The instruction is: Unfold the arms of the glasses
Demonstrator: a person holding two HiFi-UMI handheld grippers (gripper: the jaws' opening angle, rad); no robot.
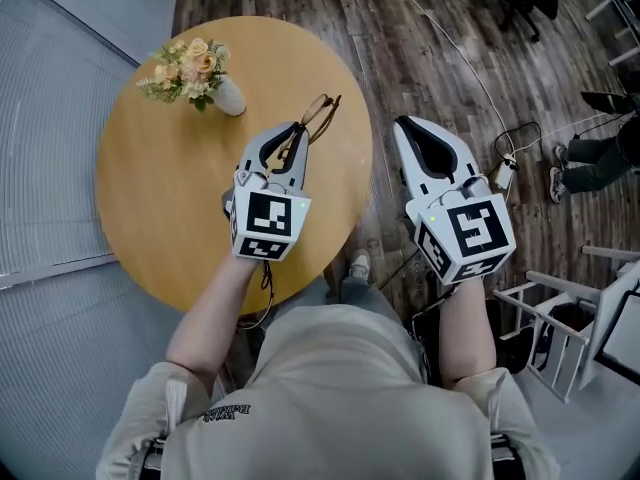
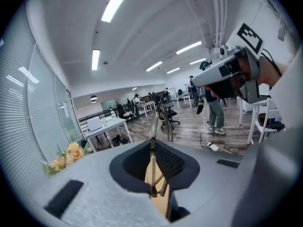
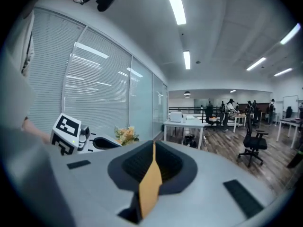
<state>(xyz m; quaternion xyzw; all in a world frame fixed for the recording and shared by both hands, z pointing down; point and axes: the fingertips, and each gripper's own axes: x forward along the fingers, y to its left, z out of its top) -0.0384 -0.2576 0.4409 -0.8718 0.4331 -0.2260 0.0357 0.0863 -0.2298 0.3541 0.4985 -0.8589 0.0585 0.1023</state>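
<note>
The thin-framed glasses [image 1: 318,114] hang over the round wooden table [image 1: 160,218], pinched in my left gripper [image 1: 297,134], which is shut on them. In the left gripper view the glasses [image 2: 154,126] stand edge-on between the jaws and stick out past the tips of my left gripper [image 2: 152,145]; whether the arms are folded is hard to tell. My right gripper [image 1: 403,126] is held off the table's right edge, shut with nothing in it. The right gripper view shows my right gripper [image 3: 154,146] with only a thin slit between its jaws.
A small vase of flowers [image 1: 196,72] stands at the table's far left. On the wood floor to the right lie a cable and power strip [image 1: 505,171]. A white chair [image 1: 556,320] is near my right arm. A glass wall with blinds [image 1: 50,118] runs along the left.
</note>
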